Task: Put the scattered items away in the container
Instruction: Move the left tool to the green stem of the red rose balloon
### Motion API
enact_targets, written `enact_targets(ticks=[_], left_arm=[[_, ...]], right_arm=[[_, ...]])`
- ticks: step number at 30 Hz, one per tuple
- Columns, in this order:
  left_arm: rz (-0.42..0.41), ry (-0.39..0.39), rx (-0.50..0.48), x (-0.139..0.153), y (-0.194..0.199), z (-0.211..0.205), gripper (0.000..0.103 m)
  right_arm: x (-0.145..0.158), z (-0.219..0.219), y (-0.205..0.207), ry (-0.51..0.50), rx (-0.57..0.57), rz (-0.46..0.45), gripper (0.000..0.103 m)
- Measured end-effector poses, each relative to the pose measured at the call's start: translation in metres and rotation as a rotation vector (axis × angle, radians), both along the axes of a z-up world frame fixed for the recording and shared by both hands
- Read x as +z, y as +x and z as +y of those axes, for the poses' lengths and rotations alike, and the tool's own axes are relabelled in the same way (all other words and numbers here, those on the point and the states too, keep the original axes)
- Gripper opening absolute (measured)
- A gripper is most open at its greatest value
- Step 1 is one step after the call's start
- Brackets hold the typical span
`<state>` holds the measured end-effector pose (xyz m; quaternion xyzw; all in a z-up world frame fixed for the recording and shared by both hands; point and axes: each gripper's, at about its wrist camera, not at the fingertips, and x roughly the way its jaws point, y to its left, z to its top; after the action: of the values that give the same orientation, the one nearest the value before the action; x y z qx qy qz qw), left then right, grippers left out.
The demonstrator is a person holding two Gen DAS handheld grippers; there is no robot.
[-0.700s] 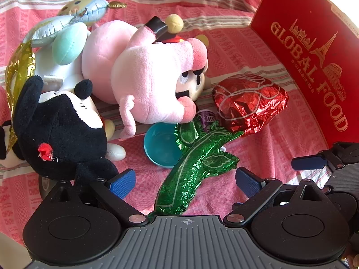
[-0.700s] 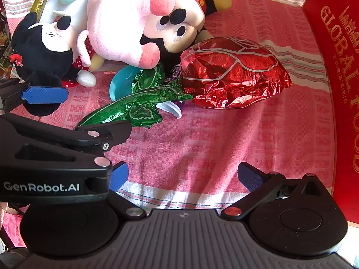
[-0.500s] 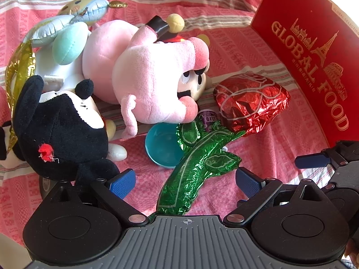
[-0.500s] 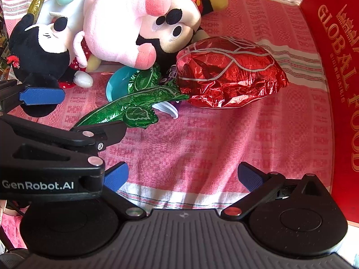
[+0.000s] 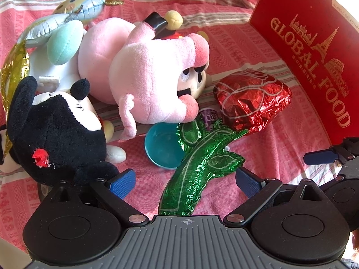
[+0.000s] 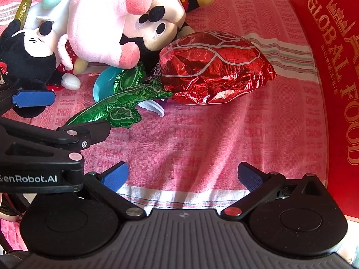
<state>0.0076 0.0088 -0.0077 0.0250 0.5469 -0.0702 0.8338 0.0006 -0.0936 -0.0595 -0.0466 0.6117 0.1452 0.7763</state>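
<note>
A foil rose balloon lies on the pink cloth: red bloom, green stem. Behind it are a teal bowl, a pink plush, a black mouse plush and a second mouse plush. My left gripper hangs open with the stem's lower end between its blue pads, untouched. My right gripper stands open over bare cloth, in front of the bloom. The red "GLOBAL FOOD" box stands at the right.
Silver and gold foil balloons and a white plush with mint ears lie at the back left. A small purple item and white plastic piece sit under the stem. The cloth's white striped edge runs near me.
Both grippers have drifted slightly; the toys now sit a little further right in the left wrist view and further left in the right wrist view. Nothing was grasped or moved.
</note>
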Motion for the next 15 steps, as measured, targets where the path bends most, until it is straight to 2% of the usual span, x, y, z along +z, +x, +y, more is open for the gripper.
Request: enact_targets(ticks=[8, 13, 15], left_arm=[[-0.031, -0.053, -0.061, -0.003, -0.004, 0.005, 0.101], [-0.044, 0.011, -0.153, -0.015, -0.004, -0.01, 0.1], [-0.043, 0.041, -0.197, -0.023, -0.005, -0.018, 0.095]], right_arm=[[-0.003, -0.022, 0.003, -0.05, -0.05, 0.001, 0.103], [-0.002, -0.054, 0.013, -0.046, -0.178, 0.003, 0.103], [0.003, -0.06, 0.02, -0.01, -0.216, -0.006, 0.103]])
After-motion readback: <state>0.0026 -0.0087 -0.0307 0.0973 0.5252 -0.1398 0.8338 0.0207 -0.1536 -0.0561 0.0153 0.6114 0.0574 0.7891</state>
